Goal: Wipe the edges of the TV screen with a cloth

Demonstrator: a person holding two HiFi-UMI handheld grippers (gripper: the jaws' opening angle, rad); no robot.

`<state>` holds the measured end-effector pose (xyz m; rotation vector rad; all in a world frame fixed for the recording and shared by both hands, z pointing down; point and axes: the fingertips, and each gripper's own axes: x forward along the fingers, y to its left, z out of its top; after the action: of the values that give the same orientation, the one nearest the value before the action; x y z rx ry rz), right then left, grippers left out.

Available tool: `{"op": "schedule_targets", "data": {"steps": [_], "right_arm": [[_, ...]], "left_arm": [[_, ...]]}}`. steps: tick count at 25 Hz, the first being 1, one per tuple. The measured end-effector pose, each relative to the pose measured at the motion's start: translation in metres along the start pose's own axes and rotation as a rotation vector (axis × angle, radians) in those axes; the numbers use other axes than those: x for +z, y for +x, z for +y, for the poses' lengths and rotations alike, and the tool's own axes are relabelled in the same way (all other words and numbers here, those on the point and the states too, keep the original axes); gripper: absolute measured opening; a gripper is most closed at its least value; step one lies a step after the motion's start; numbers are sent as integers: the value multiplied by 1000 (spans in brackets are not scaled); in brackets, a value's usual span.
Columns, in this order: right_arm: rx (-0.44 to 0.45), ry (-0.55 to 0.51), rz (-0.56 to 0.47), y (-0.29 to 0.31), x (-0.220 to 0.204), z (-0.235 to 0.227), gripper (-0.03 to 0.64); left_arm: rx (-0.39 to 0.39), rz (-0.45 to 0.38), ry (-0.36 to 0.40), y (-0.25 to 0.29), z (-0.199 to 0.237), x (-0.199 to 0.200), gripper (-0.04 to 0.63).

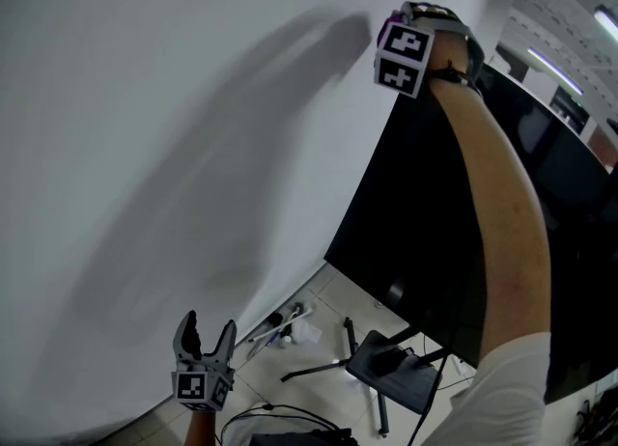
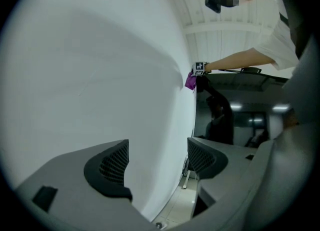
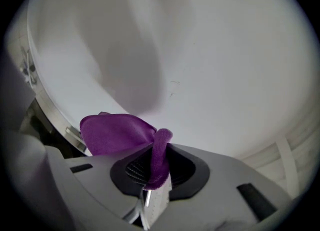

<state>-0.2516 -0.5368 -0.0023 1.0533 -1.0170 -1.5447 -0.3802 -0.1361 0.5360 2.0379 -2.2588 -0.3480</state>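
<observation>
In the head view the right arm (image 1: 492, 212) reaches straight up, bare forearm out of a white sleeve (image 1: 507, 386), and carries the right tongs (image 1: 410, 34) with their marker cube to the upper corner of the TV (image 1: 406, 232), a flat, glossy black panel set close to the matte white wall (image 1: 174, 145). A scrap of purple cloth (image 1: 390, 21) shows at the top of those tongs, right at the TV's corner edge. The left tongs (image 1: 210, 323) hang low near the tiled floor (image 1: 333, 304), tips up, their two dark fingers spread in a V and empty. In the left gripper view the left tongs (image 2: 157, 157) stand wide apart, their ribbed black pads facing each other with only wall and a strip of floor between them. Far off, the cloth (image 2: 190, 81) sits at the TV's (image 2: 240, 115) top corner, where the screen meets the wall, just below the right tongs' cube (image 2: 200, 67). In the right gripper view the right tongs (image 3: 157, 167) are closed on the cloth (image 3: 117, 132), a soft, fine-woven purple fabric. One rolled fold is pinched between the pads, and the rest fans out to the left in front of the tongs, against the pale wall (image 3: 210, 65).
</observation>
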Motion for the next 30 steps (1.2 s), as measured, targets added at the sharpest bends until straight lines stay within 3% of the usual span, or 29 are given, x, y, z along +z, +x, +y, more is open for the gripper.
{"op": "schedule_targets", "data": {"steps": [5,8,10,17,23,30], "right_arm": [[102,399,-74,10,-23,-5,61],[109,535,-114,-6,-29,-18,63],[90,547,-106,-13,-40,-22,63],[46,568,-102,-54,-88,-28,61],[93,673,-65,-94,-175,-7,61],[32,549,44,-151,-271,14,60]], "left_arm": [[12,14,-30,1,-13,6,362],[16,18,-13,-4,0,3,362],[5,22,10,-2,5,-3,362],[-79,43,-13,11,-26,-5,362],[-235,91,13,28,-83,-23,362],[-384,116,-42,45,-177,-25,362]]}}
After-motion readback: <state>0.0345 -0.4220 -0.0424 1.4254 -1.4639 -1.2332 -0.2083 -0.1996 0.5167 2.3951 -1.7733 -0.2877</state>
